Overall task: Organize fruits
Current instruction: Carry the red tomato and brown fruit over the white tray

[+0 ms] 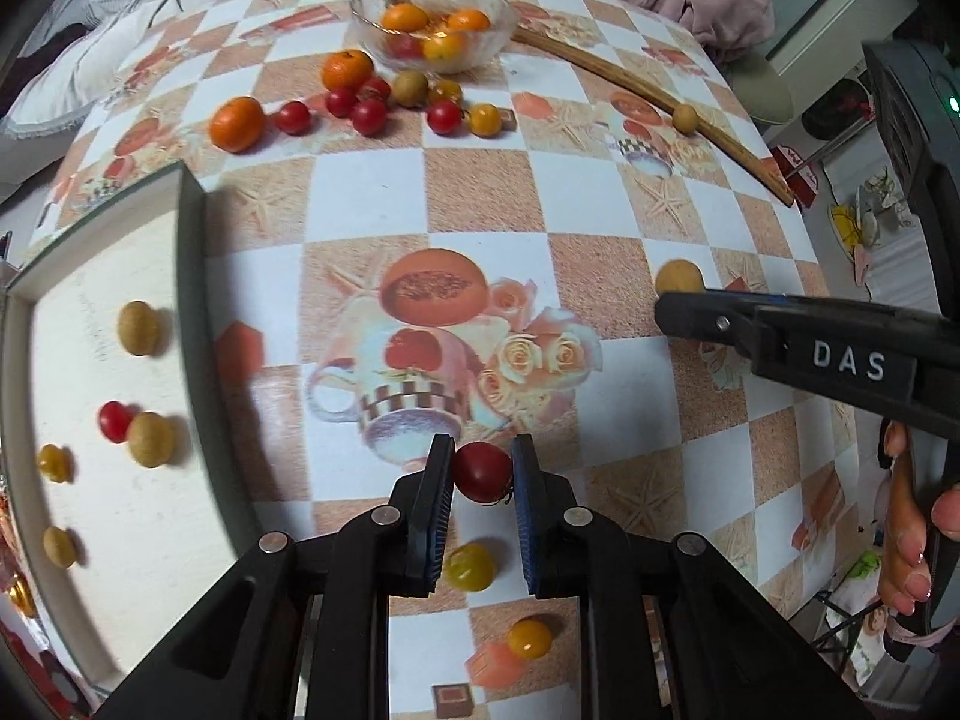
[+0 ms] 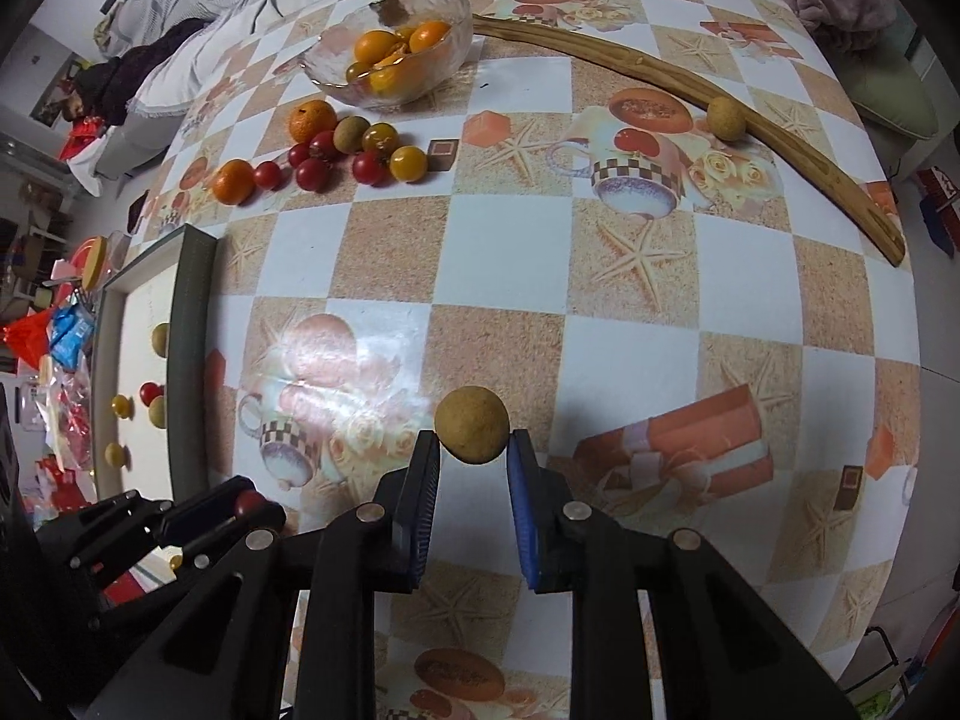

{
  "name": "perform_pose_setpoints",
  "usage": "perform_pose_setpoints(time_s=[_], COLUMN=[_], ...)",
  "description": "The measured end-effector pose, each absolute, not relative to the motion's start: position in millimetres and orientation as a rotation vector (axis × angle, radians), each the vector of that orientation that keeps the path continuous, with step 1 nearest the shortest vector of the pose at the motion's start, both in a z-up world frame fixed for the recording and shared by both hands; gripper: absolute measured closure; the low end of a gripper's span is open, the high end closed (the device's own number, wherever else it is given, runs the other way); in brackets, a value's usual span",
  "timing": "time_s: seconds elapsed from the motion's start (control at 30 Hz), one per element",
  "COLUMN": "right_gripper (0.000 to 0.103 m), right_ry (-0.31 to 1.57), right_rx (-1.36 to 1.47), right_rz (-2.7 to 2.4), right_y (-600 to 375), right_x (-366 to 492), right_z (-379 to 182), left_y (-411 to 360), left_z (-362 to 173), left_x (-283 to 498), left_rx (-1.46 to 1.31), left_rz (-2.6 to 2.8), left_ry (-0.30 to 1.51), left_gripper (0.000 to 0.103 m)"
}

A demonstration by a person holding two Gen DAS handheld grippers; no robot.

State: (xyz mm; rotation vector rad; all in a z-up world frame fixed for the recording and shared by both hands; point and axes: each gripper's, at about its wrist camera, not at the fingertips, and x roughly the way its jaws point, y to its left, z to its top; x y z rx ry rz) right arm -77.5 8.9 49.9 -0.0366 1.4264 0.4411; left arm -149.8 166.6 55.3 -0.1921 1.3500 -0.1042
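Inside tray (image 1: 192, 252), five fruits; left gripper (image 1: 482, 471) clasping tomato (image 1: 482, 471), right gripper (image 2: 472, 450) longan (image 2: 471, 425).

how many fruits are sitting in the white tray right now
5 in the white tray: a tan one at the far end, a red tomato touching a second tan one, a yellow one, and a third tan one nearest.

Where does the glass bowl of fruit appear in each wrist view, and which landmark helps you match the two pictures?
Left wrist: glass bowl at top centre, on the table's far edge.
Right wrist: glass bowl at upper left, far side.
Shared landmark: the wooden stick running right from the bowl.
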Motion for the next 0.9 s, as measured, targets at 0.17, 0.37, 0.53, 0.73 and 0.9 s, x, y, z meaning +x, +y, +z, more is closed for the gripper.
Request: perform_pose_setpoints(time_s=[0.17,0.37,0.53,0.73,0.9], right_gripper=[0.078,0.078,0.078,0.078,0.078], right_ry=[1.421,1.413,1.409,1.4,1.402], right_rx=[-0.05,-0.089,-0.121,-0.173,-0.212], right_rz=[0.455,0.495,0.544,0.619,0.684], right_y=[17.0,40.6,69.5,114.3,154.5], right_x=[-85.6,-95.5,-104.8,-116.1,-127.4], right_z=[58.6,67.6,72.7,77.4,77.6], left_y=[182.4,207.2,234.4,271.6,309.6], left_z=[61.1,67.7,72.0,71.7,62.8], left_x=[-154.1,-164.7,-176.9,-196.2,-218.2], left_rx=[-0.203,-0.222,-0.247,-0.284,-0.32], left_rz=[-0.077,-0.029,0.023,0.102,0.195], left_ry=[1.336,1.32,1.304,1.295,1.306], left_gripper=[0.083,0.083,0.083,0.082,0.082])
